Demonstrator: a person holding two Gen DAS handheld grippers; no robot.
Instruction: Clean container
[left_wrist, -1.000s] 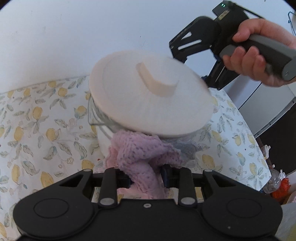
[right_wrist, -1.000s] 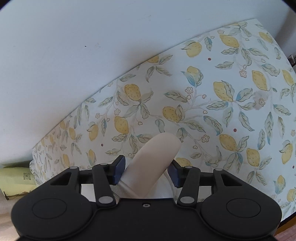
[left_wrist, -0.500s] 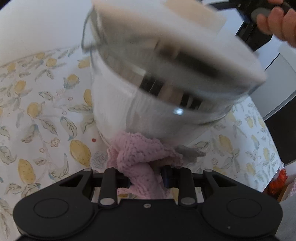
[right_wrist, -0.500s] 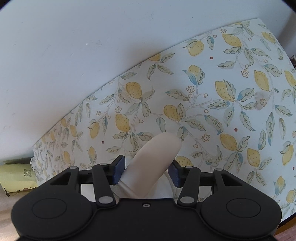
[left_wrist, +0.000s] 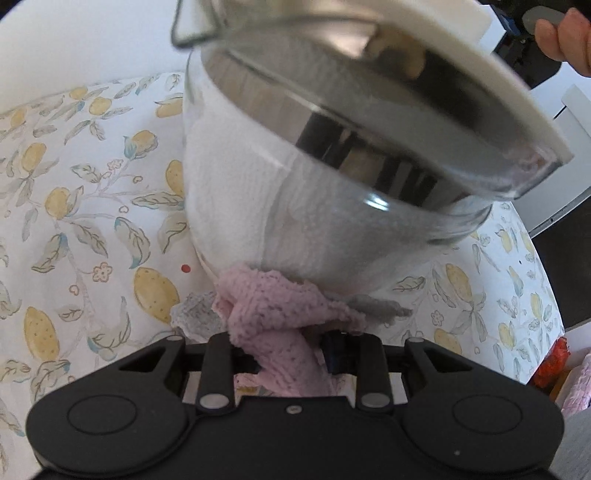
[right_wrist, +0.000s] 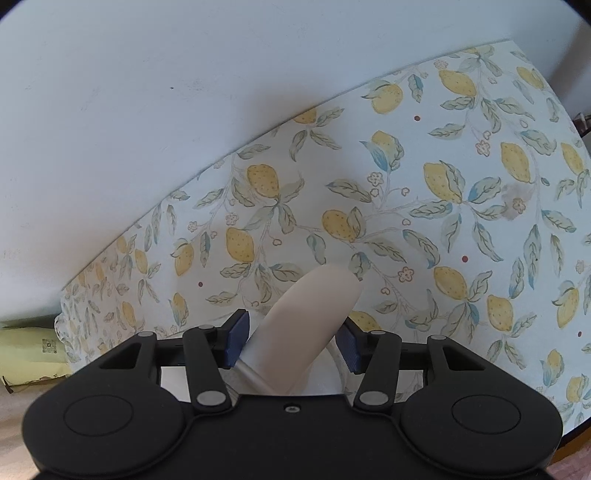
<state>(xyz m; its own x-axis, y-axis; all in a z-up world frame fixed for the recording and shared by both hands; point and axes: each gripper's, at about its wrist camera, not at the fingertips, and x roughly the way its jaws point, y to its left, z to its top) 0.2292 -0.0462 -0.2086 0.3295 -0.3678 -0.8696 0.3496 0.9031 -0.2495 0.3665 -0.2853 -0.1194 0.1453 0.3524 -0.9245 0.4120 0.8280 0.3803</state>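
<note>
A glass container (left_wrist: 258, 192) with a metal band and a white lid (left_wrist: 480, 92) fills the left wrist view, tilted, its base on the lemon-print tablecloth (left_wrist: 74, 221). My left gripper (left_wrist: 284, 350) is shut on a pink knitted cloth (left_wrist: 273, 299), which is bunched against the foot of the container. In the right wrist view my right gripper (right_wrist: 291, 338) is shut on a cream rounded handle (right_wrist: 310, 314); the blue pads (right_wrist: 238, 332) sit on either side of it and a white rim shows beneath. A hand (left_wrist: 569, 37) shows at the top right.
The tablecloth (right_wrist: 443, 184) meets a plain white wall behind. A yellow-green package (right_wrist: 22, 350) lies beyond the table's left end. A red object (left_wrist: 552, 365) and something pink (left_wrist: 576, 391) sit past the right edge.
In the left wrist view the container has grown and risen: earlier I saw the lid's top, now its side from below. The cloth stays gripped. The right wrist view is unchanged.
</note>
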